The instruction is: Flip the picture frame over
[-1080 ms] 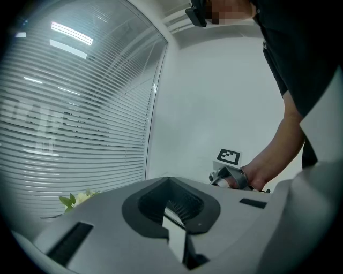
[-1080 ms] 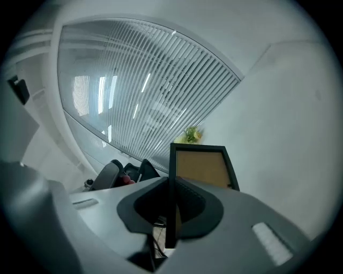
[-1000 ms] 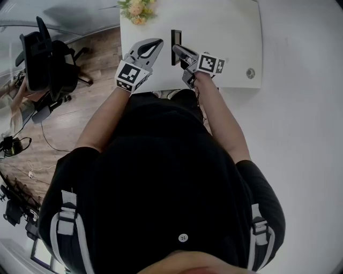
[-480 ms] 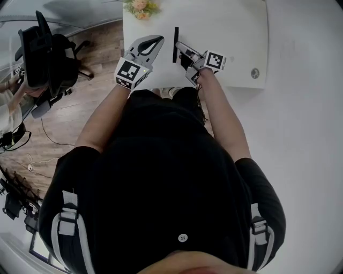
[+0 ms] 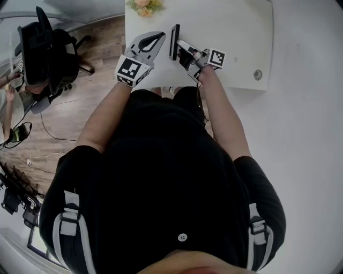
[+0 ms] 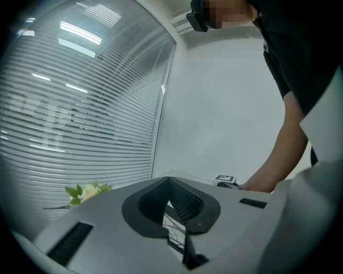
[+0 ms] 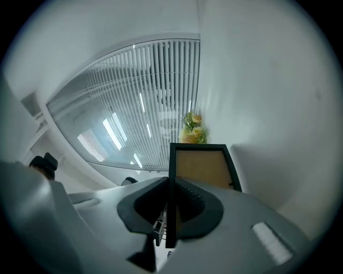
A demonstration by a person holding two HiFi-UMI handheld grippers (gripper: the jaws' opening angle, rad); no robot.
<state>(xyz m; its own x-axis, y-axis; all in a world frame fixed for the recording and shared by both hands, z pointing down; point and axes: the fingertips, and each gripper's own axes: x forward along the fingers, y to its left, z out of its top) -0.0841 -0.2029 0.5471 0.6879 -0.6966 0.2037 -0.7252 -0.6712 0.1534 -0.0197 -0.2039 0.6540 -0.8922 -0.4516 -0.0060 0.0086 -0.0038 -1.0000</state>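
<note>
The picture frame (image 5: 174, 42) stands on edge on the white table (image 5: 236, 32), thin and dark from the head view. In the right gripper view its brown backing (image 7: 203, 168) with a black border faces the camera side. My right gripper (image 5: 180, 46) is shut on the frame's near edge, the black rim clamped between its pads (image 7: 170, 214). My left gripper (image 5: 156, 38) hovers just left of the frame, fingertips together and nothing held; through its narrow slit (image 6: 174, 214) a patterned bit of the frame shows.
A bunch of yellow flowers (image 5: 143, 5) lies at the table's far left corner. A small round fitting (image 5: 258, 75) sits near the table's right front corner. A black office chair (image 5: 43, 53) stands on the wood floor to the left.
The right gripper has rolled and sunk slightly with the frame, which has turned from showing some width to nearly edge-on. The left gripper has stayed put.
</note>
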